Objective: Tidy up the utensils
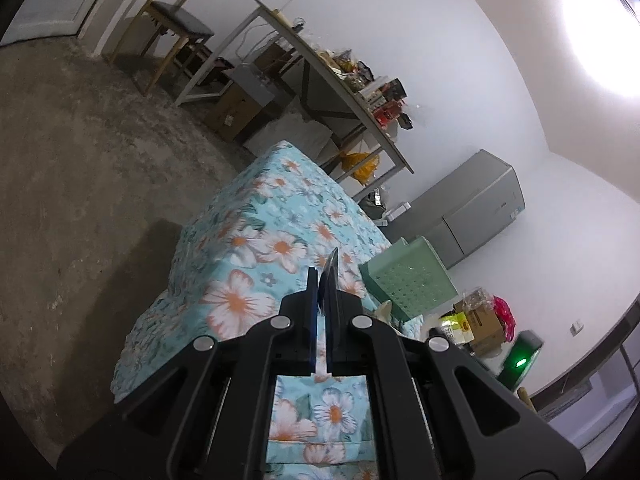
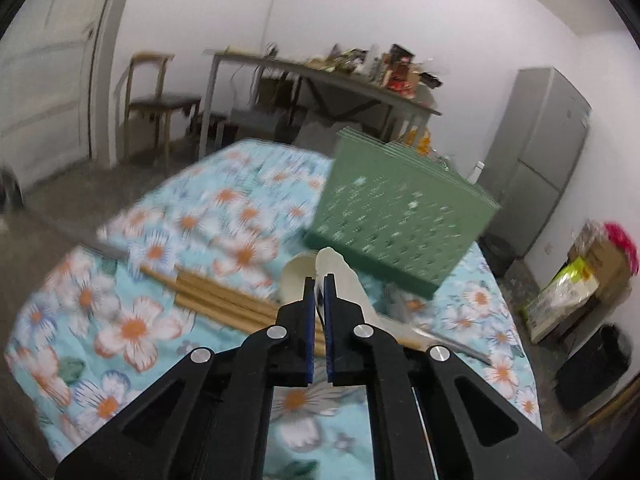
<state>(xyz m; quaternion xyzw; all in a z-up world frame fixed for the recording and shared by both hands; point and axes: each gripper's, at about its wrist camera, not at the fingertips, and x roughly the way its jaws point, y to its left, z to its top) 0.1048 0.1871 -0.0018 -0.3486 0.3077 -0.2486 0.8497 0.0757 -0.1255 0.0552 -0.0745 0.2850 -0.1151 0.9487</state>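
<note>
In the left wrist view my left gripper (image 1: 320, 280) is shut on a dark, shiny metal utensil (image 1: 331, 265) seen edge-on, its tip poking out past the fingertips above the floral tablecloth (image 1: 256, 240). What kind of utensil it is I cannot tell. The green perforated basket (image 1: 408, 280) stands just to its right. In the right wrist view my right gripper (image 2: 319, 280) is shut on a white spoon (image 2: 331, 259), held above the cloth in front of the green basket (image 2: 400, 212). Under it lie a second white spoon (image 2: 295, 278) and several wooden chopsticks (image 2: 224, 298).
A metal utensil (image 2: 452, 344) lies on the cloth to the right of the chopsticks. Behind the table are a cluttered long desk (image 2: 340, 80), a chair (image 2: 156, 96) and a grey fridge (image 2: 548, 152). Boxes and bags (image 2: 580, 276) sit on the floor at right.
</note>
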